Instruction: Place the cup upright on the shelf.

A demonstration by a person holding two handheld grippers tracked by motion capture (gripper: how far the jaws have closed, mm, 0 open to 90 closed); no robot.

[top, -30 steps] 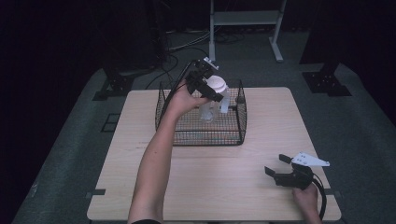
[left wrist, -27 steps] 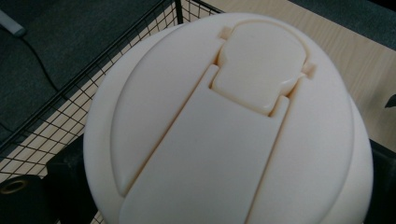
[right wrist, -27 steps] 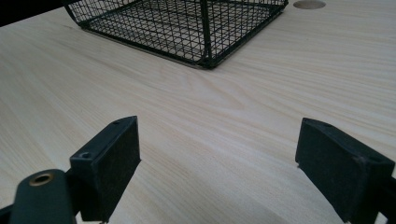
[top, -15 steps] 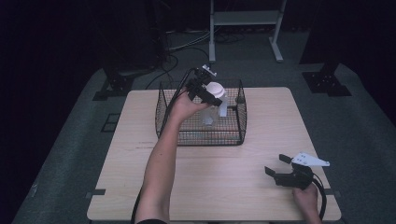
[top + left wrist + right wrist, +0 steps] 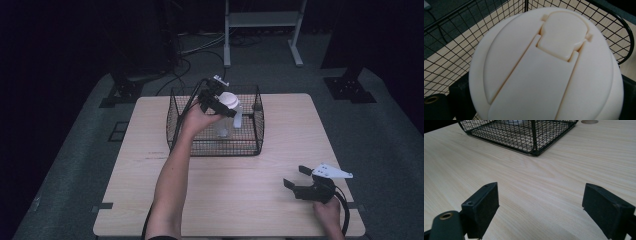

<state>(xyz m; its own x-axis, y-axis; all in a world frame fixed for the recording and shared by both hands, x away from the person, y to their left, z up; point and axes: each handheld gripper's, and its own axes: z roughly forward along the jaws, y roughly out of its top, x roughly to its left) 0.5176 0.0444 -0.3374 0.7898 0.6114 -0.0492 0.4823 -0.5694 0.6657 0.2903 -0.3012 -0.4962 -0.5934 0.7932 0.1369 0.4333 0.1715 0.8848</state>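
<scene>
Gripping bottle (image 5: 228,107) between left tongs (image 5: 220,106)

lab/studio | dark room | grey carpet (image 5: 75,165) | floor cables (image 5: 200,47)

The clear plastic bottle (image 5: 223,126) has a smooth, matt cream plastic flip-top lid (image 5: 546,67); the black wire-mesh basket (image 5: 250,145) looks like coated metal; the pale wooden table (image 5: 240,195) shows fine grain, matt

The bottle's white cap (image 5: 546,67) crowds the left gripper view — its lower rim runs off the bottom edge, and the jaws are almost wholly hidden behind it. The wire basket (image 5: 524,132) is cut off by the right gripper view's top edge.
</scene>
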